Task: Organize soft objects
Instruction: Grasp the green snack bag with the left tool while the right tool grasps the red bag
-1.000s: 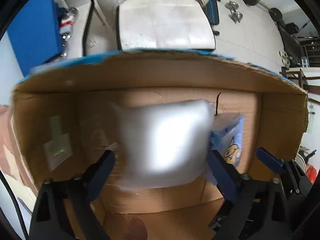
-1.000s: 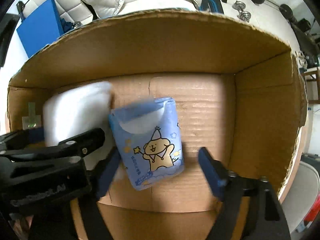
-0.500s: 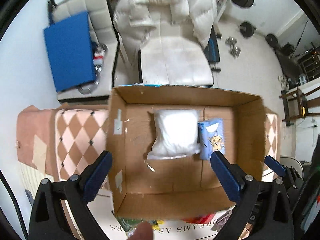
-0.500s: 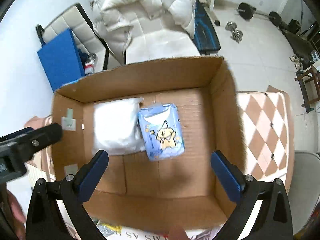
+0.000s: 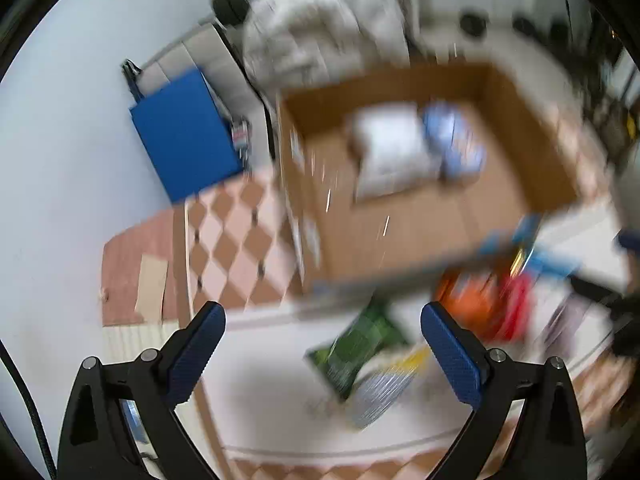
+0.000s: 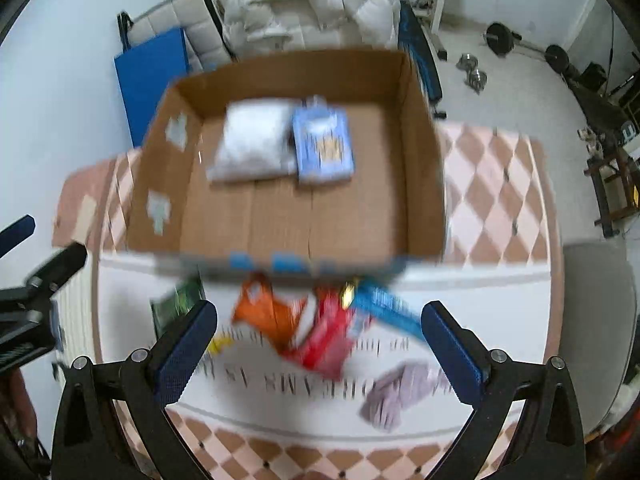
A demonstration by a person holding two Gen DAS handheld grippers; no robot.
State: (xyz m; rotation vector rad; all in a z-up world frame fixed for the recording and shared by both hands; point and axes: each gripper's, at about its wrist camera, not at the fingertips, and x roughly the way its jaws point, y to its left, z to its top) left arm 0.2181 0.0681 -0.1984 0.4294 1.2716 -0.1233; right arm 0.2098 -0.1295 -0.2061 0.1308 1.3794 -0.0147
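A white soft pack [image 6: 252,146] and a blue pack with a cartoon dog [image 6: 323,146] lie side by side on the floor of the open cardboard box [image 6: 424,168]. Both show blurred in the left wrist view, white pack [image 5: 394,148] and blue pack [image 5: 454,142]. My right gripper [image 6: 318,338] hangs open and empty above an orange packet [image 6: 264,312], a red packet [image 6: 328,336], a blue packet [image 6: 384,306] and a lilac pack [image 6: 402,394]. My left gripper [image 5: 322,346] is open and empty over a green packet [image 5: 358,346]; it also shows at the right wrist view's left edge [image 6: 24,264].
The box stands on a table with a pink-and-white diamond cloth [image 6: 496,200]. Behind it are a chair with a white puffy jacket [image 6: 312,4], a blue board [image 6: 150,68] and weights on the floor [image 6: 500,38]. A grey seat [image 6: 596,304] is at the right.
Both grippers have pulled up and back out of the box, leaving the white pack and the blue pack on its floor. The loose packets in front of the box have come into view.
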